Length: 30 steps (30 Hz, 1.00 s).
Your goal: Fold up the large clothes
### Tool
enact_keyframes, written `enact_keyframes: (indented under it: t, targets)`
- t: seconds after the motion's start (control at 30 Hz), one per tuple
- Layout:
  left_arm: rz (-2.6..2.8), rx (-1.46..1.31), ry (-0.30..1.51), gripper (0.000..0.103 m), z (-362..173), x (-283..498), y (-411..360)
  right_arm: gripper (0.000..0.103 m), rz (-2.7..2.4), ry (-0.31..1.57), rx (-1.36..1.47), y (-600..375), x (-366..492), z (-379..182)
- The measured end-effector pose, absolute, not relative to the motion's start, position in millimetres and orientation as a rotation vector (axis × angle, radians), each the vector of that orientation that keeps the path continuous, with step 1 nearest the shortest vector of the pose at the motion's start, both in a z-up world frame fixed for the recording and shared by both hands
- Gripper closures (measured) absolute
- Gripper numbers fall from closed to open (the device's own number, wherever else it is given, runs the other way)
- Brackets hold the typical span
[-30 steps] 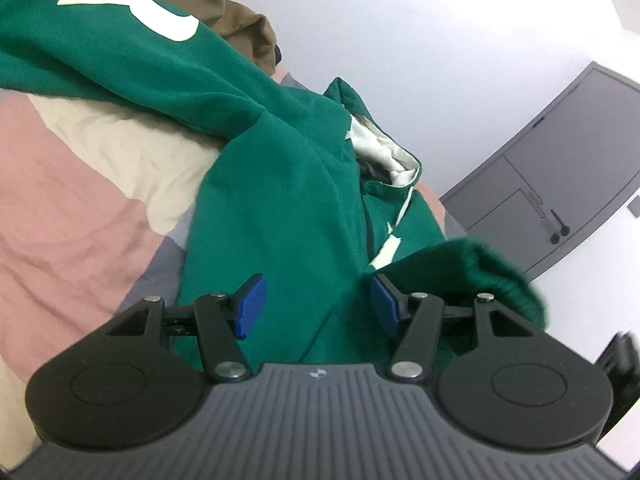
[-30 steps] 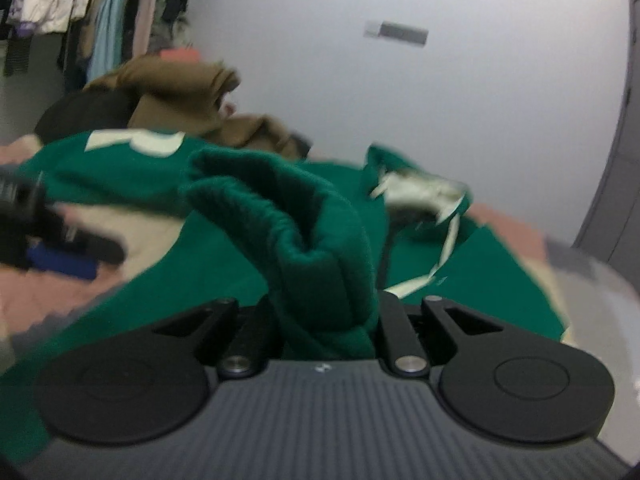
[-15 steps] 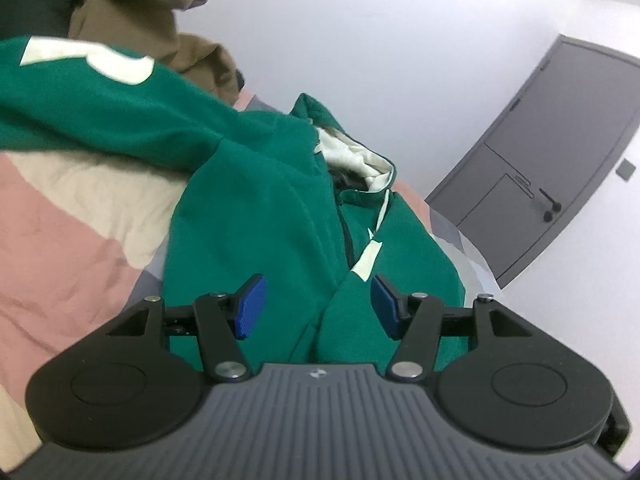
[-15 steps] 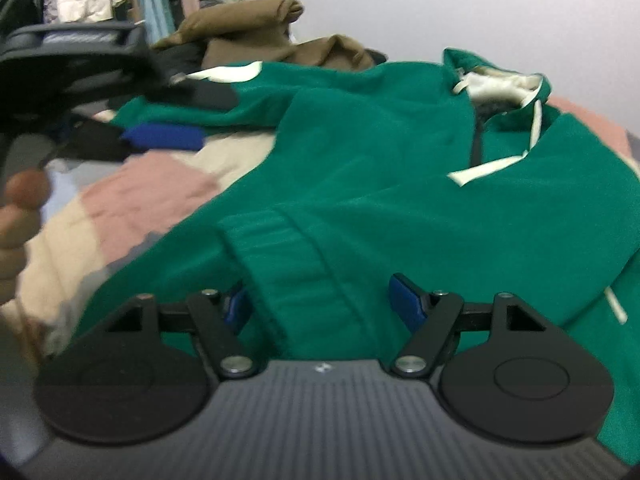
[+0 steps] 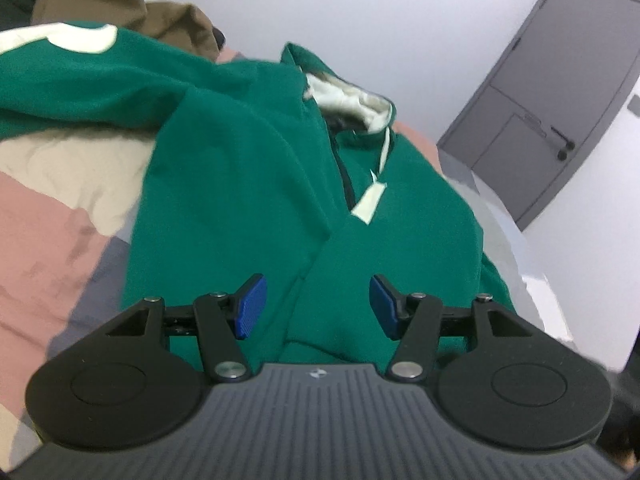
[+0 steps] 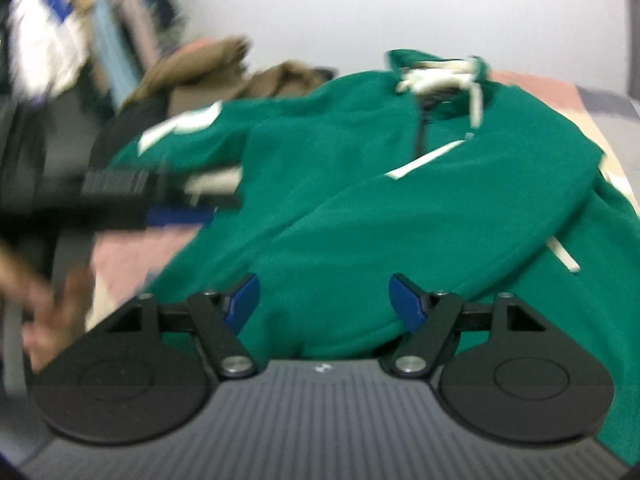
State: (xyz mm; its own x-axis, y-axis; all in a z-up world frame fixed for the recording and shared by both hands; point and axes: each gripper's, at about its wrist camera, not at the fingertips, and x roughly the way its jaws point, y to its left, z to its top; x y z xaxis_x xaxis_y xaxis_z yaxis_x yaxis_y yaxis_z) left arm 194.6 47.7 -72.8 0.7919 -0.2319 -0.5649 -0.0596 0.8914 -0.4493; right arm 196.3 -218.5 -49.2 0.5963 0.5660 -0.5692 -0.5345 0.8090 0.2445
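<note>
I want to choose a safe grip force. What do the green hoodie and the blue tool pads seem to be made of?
Green hoodie: probably fleece or thick cotton knit, matte, with soft rounded folds and no shine. Blue pads on the left tool: likely rubber or soft plastic, matte, with fine ridges across the face. The exact material cannot be settled from the look.

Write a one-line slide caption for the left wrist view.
Open left gripper poised above a green hoodie spread on a patchwork bed cover.

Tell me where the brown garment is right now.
The brown garment lies heaped at the far left of the bed in both wrist views, behind the green hoodie, against the white wall.
</note>
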Motion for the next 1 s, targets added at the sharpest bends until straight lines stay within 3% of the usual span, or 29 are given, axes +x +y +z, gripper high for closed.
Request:
enact_keyframes:
  t: [0.27, 0.63, 1.0]
  targets:
    - [-0.112, -0.358, 0.728, 0.041, -91, 209, 25, 0.033, 0.496, 0.673, 0.129, -226, 234, -65]
    - [-0.082, -0.273, 0.794, 0.040, -108, 215, 12, 0.039, 0.429, 0.735, 0.012, -207, 255, -98]
    - [0.022, -0.403, 0.705, 0.036, -85, 208, 52, 0.040, 0.417, 0.728, -0.013, -204, 253, -104]
